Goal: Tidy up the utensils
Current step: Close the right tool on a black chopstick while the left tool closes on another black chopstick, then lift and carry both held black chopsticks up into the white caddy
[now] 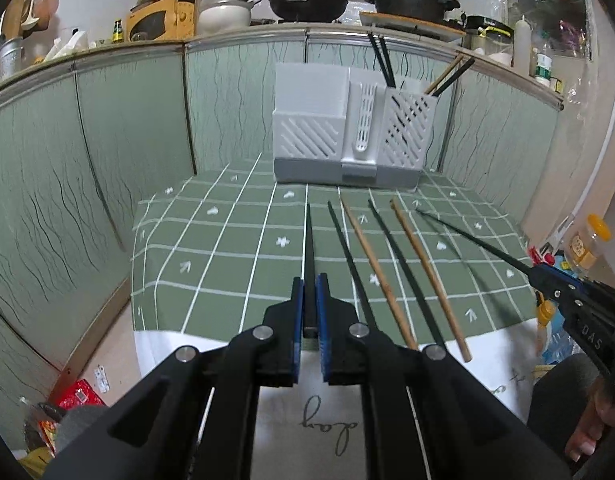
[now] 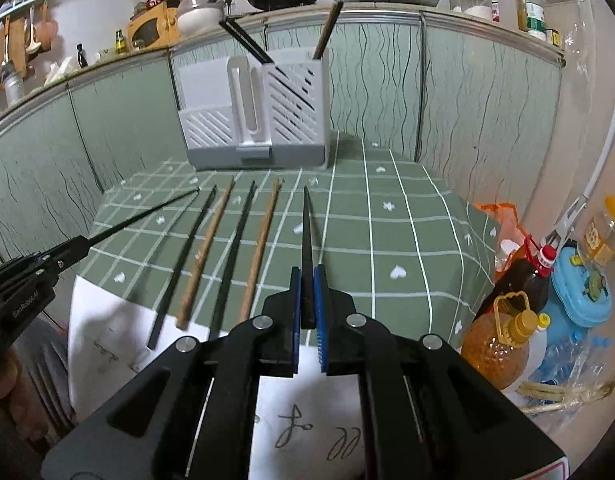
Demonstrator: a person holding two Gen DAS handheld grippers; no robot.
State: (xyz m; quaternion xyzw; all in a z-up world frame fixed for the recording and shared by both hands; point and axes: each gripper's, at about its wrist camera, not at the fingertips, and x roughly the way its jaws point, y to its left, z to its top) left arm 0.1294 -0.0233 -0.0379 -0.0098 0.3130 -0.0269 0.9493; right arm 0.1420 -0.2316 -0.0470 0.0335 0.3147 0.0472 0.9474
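Note:
My left gripper [image 1: 309, 280] is shut on a black chopstick [image 1: 309, 248] that points forward above the green checked cloth [image 1: 227, 248]. My right gripper [image 2: 306, 274] is shut on another black chopstick [image 2: 307, 232]; it also shows at the right of the left wrist view [image 1: 547, 280]. Two black chopsticks [image 1: 349, 256] and two wooden chopsticks [image 1: 377, 276] lie side by side on the cloth between the grippers. A white utensil holder [image 1: 347, 136] stands at the back of the cloth, with several chopsticks upright in its right compartment [image 1: 407, 120].
Green patterned panels [image 1: 87, 160] wall in the table on the left and behind. Oil bottles [image 2: 503, 344] and a blue container [image 2: 583, 292] stand off the table's right edge. A shelf with pots [image 1: 307, 4] runs above the panels. The cloth's white front hem [image 1: 327, 420] hangs below the grippers.

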